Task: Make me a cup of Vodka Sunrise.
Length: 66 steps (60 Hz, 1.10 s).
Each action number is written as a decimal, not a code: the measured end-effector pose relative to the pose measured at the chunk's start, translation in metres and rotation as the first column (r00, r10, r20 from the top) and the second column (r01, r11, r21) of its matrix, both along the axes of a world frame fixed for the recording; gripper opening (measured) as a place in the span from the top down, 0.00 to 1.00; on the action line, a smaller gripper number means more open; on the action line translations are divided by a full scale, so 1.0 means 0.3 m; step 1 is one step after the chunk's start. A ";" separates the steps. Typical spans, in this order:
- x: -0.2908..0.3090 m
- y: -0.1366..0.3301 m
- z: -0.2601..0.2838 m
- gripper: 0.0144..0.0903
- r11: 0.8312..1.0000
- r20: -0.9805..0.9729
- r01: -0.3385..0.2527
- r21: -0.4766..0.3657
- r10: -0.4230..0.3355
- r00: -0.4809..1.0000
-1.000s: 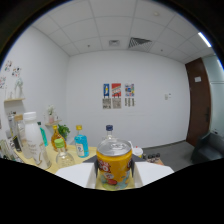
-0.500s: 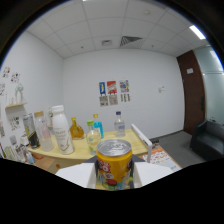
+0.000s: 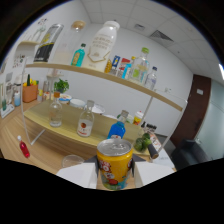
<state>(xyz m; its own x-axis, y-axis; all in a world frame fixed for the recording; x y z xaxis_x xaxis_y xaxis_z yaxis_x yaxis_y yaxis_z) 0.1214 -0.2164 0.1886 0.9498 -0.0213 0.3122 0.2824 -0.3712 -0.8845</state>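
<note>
Clamped in my claw (image 3: 115,175), both fingers pressing its sides, rides the yellow drink can (image 3: 115,169), lifted above the bench (image 3: 50,145) near a clear cup (image 3: 73,161). Thin walls dent easily; I judge mid-body grip safest, kept upright since the top looks opened.

1. Can (image 3: 115,164) sits between the gripper (image 3: 115,176) fingers, both pressed on it.
2. Plastic cup (image 3: 73,161) on the table (image 3: 47,150), just left of the can.
3. Small bottle (image 3: 23,147) further left on the table.
4. Lower shelf (image 3: 60,131) beyond the can: glass bottle (image 3: 86,122), sports bottle (image 3: 116,131) to its right.
5. Upper shelf (image 3: 115,80) above: large milk bottle (image 3: 101,46).
</note>
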 end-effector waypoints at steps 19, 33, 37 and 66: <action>-0.014 0.043 0.059 0.52 0.984 0.687 -0.163 -0.066 0.163 0.708; -0.079 0.052 0.072 0.53 0.954 0.938 -0.238 -0.181 0.240 0.248; -0.091 0.050 0.066 0.52 0.947 0.960 -0.234 -0.220 0.253 0.121; -0.147 0.042 0.063 0.52 0.932 0.961 -0.272 -0.241 0.267 0.065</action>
<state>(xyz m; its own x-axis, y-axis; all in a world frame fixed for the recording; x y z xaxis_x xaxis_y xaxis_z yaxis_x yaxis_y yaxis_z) 0.0771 -0.2038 0.2076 -0.2322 0.1571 0.9599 0.9686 -0.0527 0.2429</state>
